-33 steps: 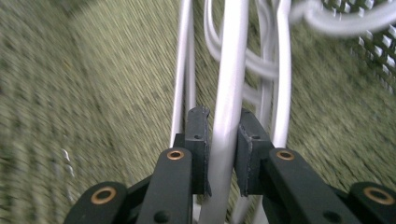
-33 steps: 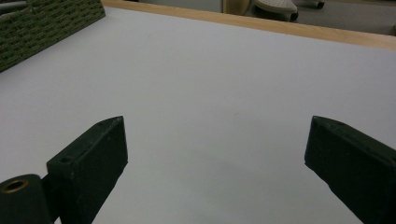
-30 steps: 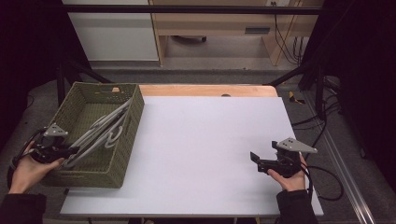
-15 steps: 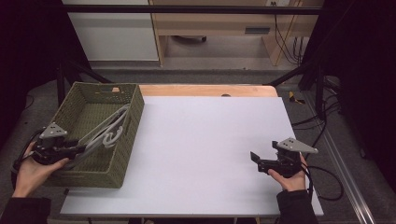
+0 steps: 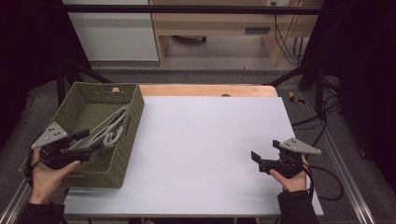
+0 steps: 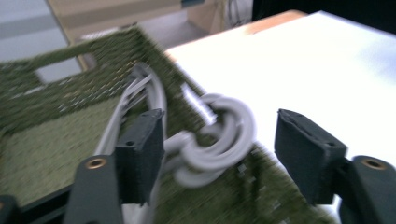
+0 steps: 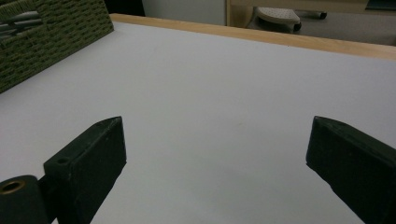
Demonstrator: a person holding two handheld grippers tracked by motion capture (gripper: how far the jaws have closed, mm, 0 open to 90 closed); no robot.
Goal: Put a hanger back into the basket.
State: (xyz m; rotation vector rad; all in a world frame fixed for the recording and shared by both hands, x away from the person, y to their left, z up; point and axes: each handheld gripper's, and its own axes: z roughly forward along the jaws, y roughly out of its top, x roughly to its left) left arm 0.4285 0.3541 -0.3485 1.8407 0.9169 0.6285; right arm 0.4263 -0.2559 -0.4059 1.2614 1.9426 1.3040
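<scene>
A bundle of pale grey plastic hangers (image 5: 111, 131) lies in the green woven basket (image 5: 136, 108) at the table's left, leaning on its right wall. My left gripper (image 5: 88, 141) hovers over the basket's near end and points at the hangers. Its jaws have just been opening and now stand open. In the left gripper view the hanger hooks (image 6: 229, 137) show in the gap of the left gripper (image 6: 217, 119), with neither pad touching them. My right gripper (image 5: 258, 161) rests low at the table's right, open, and the right gripper (image 7: 217, 126) has only bare table between its fingers.
The white table top (image 5: 205, 140) stretches between the basket and my right hand. A wooden strip (image 5: 205, 90) runs along its far edge. Cables (image 5: 327, 182) trail off the right side. Black frame bars (image 5: 299, 74) stand behind the table.
The left jaws have opened and let go of the hangers, which have sunk lower into the basket. The left hand shifted slightly to the right. The right gripper has not moved.
</scene>
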